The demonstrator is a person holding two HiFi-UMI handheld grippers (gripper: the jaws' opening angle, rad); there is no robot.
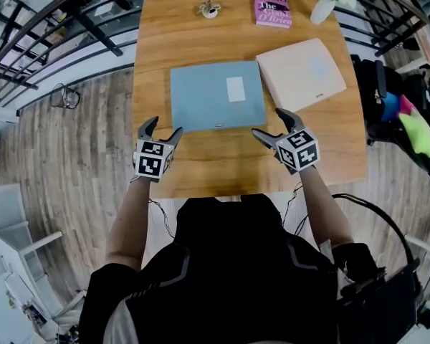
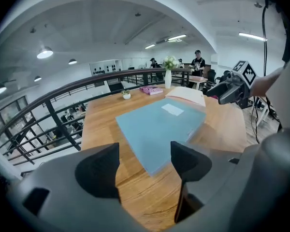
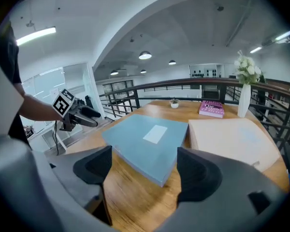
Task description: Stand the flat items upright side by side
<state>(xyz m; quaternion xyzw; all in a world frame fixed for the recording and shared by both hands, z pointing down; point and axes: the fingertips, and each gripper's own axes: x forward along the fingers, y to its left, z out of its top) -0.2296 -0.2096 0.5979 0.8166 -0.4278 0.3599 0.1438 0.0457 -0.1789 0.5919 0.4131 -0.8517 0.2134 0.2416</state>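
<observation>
A flat blue box with a white label lies in the middle of the wooden table. A flat cream box lies to its right, its near-left corner close to the blue one. A pink book lies flat at the far edge. My left gripper hovers open off the blue box's near-left corner. My right gripper stands open at the blue box's near-right corner, beside the cream box. Nothing is between either pair of jaws.
A small potted plant and a white vase with flowers stand at the table's far edge. A dark railing curves behind the table. Bags and a chair sit to the right on the floor.
</observation>
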